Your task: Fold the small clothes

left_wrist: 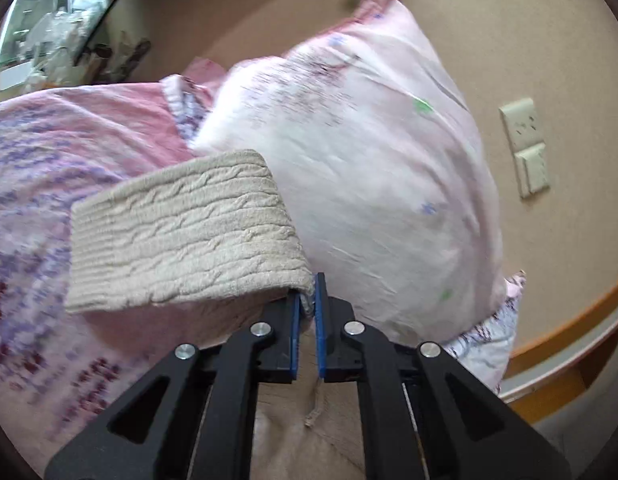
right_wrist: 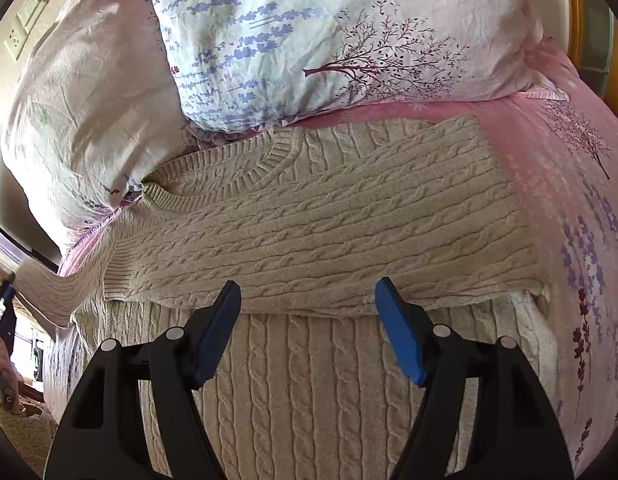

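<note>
A beige cable-knit sweater (right_wrist: pixel 329 216) lies on the pink floral bed sheet (right_wrist: pixel 569 168), with one sleeve folded across its body. My right gripper (right_wrist: pixel 307 292) is open and empty, just above the sweater's folded edge. My left gripper (left_wrist: pixel 307 300) is shut on the other sleeve (left_wrist: pixel 181 236) and holds it lifted above the bed. In the right wrist view that lifted sleeve (right_wrist: pixel 57 292) and the left gripper (right_wrist: pixel 1 300) show at the far left edge.
Two floral pillows (right_wrist: pixel 329 40) (right_wrist: pixel 89 120) lie at the head of the bed, close behind the sweater's collar. A beige wall with a switch plate (left_wrist: pixel 527 148) is behind them. The wooden bed frame (left_wrist: pixel 569 332) shows at the lower right of the left wrist view.
</note>
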Demonstrator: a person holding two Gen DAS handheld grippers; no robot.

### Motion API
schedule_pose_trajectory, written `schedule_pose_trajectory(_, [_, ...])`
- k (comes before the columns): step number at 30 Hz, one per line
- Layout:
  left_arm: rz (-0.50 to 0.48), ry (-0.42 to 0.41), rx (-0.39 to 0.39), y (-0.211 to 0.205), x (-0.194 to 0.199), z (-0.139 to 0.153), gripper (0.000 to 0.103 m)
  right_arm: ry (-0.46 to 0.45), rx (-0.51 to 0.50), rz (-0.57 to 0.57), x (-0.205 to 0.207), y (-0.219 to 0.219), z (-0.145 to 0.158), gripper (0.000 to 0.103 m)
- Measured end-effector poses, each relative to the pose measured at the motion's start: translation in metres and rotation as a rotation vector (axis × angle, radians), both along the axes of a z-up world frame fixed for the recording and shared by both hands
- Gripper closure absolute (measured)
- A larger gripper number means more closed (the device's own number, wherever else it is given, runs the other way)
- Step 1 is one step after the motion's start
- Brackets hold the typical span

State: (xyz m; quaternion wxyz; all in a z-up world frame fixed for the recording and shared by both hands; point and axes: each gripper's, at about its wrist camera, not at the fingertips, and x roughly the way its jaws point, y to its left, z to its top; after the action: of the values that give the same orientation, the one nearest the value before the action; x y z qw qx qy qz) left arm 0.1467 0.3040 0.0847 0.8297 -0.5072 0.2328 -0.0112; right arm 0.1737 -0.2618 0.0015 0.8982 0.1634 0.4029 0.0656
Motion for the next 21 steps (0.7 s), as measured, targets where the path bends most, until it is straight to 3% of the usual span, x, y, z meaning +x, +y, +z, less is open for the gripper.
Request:
schedule_pose_trajectory(4, [-0.168,-0.065,0.022,-0.074,0.024,0.016,0.097,-0.011,0.006,-0.003,-0.002,-0.004,-0.001,0.032])
schedule_pose_trajectory(7, [-0.279,-0.074,0.041,-0.131,0.049,0.010,0.097,-0.023,0.013,-0.009,-0.004,-0.007,-0.001,0.032])
schedule_pose_trajectory(10, [-0.371,-0.025,0.059,-0.185,0.070,-0.014,0.097,-0.035,0.024,-0.011,-0.005,-0.011,-0.001,0.032])
schedule_pose_trajectory(13, [-0.464,0.093,0.096,-0.232,0.087,-0.053,0.096,-0.034,0.022,-0.009,-0.006,-0.013,-0.002,0.032])
schedule_pose_trajectory(16, [-0.526,0.206,0.082,-0.254,0.095,-0.091,0.092,-0.027,0.021,-0.010,-0.007,-0.017,-0.005,0.032])
schedule_pose_trajectory(18, [-0.526,0.230,0.048,-0.251,0.094,-0.103,0.089,-0.029,0.022,-0.013,-0.007,-0.019,-0.005,0.032])
schedule_pose_trajectory(21, [-0.466,0.216,-0.003,-0.233,0.092,-0.104,0.070,-0.035,0.025,-0.018,-0.008,-0.020,-0.004,0.032])
